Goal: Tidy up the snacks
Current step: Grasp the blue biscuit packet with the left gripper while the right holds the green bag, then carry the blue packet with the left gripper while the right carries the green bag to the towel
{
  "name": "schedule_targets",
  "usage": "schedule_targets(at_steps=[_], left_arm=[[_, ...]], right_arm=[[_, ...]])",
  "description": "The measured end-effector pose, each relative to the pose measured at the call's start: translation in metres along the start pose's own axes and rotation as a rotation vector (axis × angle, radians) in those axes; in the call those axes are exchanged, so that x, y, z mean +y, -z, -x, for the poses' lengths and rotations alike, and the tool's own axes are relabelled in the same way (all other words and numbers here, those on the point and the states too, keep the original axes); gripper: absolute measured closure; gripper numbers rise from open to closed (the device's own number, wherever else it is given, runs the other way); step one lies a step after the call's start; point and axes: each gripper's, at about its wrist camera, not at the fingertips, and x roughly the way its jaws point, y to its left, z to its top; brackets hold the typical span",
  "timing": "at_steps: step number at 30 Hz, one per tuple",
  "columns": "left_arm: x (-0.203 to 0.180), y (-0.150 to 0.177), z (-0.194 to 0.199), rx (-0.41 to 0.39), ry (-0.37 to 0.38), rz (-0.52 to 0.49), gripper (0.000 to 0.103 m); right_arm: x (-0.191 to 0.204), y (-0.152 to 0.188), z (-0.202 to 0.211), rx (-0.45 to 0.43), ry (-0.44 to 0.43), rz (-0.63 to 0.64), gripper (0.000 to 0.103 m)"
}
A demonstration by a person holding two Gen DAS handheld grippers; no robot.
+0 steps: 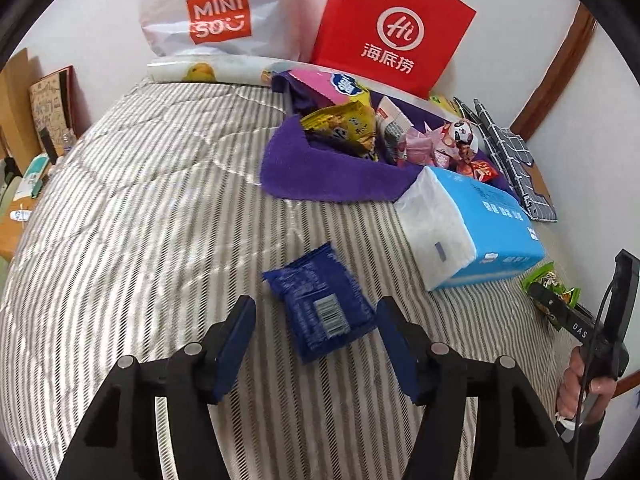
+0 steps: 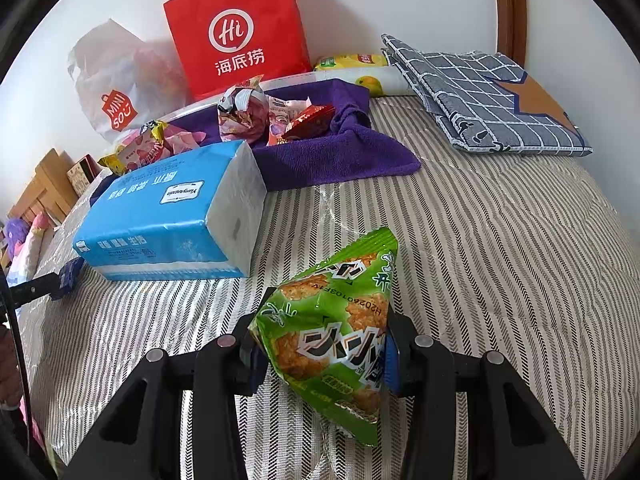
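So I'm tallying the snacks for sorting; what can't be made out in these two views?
- Red bag: contents hidden by its own walls, both views.
- Purple towel pile: lower snacks covered by upper ones; count unclear.
- Green snack: underside hidden, left-wrist view shows only a sliver behind the right tool.
- Blue packet: front faces down.

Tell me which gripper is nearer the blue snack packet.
Left. The left gripper is open with the blue packet lying on the bed between its fingers. The right gripper is off to the side, beyond the tissue pack, clamping a green packet.
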Motion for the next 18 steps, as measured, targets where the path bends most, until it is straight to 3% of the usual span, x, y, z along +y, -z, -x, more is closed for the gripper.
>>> schedule_targets(at_steps=[2,6,10,11,12,13,18], left_arm=[[-0.004,-0.003,-0.007,0.018,-0.003,-0.006,0.040],[-0.021,-0.007,-0.021,0.024,-0.052,-0.037,0.027],[-0.036,-0.004,-0.031,-0.006,-0.139,-0.077,0.028],[-0.040,-0.002,-0.032,-0.019,-0.165,-0.095,0.032],[-0.042,-0.001,-0.032,-0.031,-0.186,-0.111,0.046],[-0.045,0.001,-0.032,-0.039,-0.205,-0.130,0.054],[-0.044,0.000,-0.028,-0.032,-0.159,-0.141,0.062]], right_arm=[[0.000,0.000,0.000,0.000,-0.001,-0.001,0.058],[-0.001,0.000,0.000,0.000,-0.005,-0.002,0.058],[-0.002,0.001,0.000,-0.002,-0.017,-0.010,0.058],[-0.002,0.001,0.000,-0.002,-0.020,-0.012,0.058],[-0.003,0.001,0.000,-0.003,-0.022,-0.013,0.058],[-0.003,0.001,0.000,-0.003,-0.024,-0.015,0.058],[-0.001,0.001,0.000,-0.006,-0.016,-0.007,0.058]])
